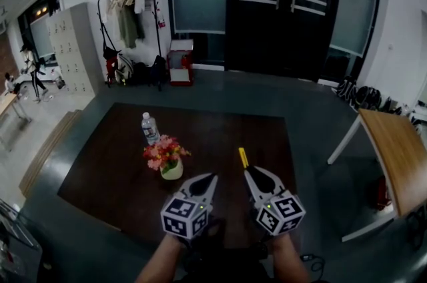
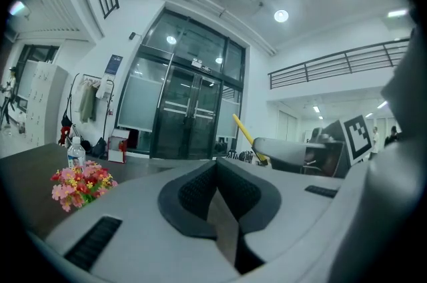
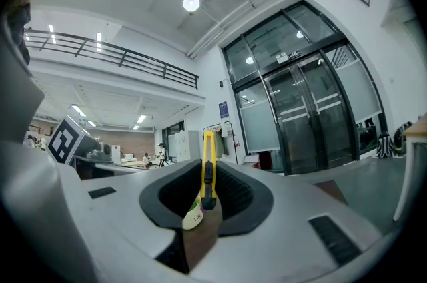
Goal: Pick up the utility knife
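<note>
A yellow utility knife point(image 1: 243, 157) sticks forward out of my right gripper point(image 1: 253, 172), whose jaws are shut on its black rear end. In the right gripper view the knife point(image 3: 208, 165) stands upright between the dark pads, a cream label at its base. My left gripper point(image 1: 211, 177) hovers beside it to the left, shut with nothing in it; in its own view the jaws meet at the tip point(image 2: 217, 165), and the yellow knife point(image 2: 244, 131) shows off to the right. Both grippers are held above the near edge of the dark table point(image 1: 107, 161).
A white vase of pink and yellow flowers point(image 1: 167, 158) stands on the table just left of the left gripper, with a water bottle point(image 1: 149, 128) behind it. A wooden table point(image 1: 400, 148) is at the right. Glass doors and a coat rack point(image 1: 130, 15) are far behind.
</note>
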`<state>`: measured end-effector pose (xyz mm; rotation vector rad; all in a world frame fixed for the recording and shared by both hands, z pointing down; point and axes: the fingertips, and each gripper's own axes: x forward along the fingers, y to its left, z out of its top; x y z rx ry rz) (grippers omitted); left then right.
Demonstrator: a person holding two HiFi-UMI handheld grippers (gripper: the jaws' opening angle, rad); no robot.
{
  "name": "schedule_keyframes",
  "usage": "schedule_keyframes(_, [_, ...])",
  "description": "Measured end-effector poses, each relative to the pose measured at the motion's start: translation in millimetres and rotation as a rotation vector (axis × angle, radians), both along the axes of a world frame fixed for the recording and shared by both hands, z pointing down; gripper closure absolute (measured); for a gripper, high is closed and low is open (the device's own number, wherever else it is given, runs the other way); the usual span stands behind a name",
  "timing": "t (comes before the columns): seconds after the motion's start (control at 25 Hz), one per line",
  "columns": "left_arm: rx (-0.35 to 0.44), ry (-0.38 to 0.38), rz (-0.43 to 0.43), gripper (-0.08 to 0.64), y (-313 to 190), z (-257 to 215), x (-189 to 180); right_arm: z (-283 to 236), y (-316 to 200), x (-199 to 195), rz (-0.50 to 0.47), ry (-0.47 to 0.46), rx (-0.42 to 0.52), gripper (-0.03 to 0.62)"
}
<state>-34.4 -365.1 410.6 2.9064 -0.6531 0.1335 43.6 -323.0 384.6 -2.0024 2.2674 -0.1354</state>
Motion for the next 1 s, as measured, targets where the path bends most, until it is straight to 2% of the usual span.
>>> schedule_keyframes(1.0, [0.0, -0.001, 0.009, 0.554, 5.6, 1.6, 3.8, 1.2, 0.0, 3.7, 0.021, 0.001, 0.001, 0.518])
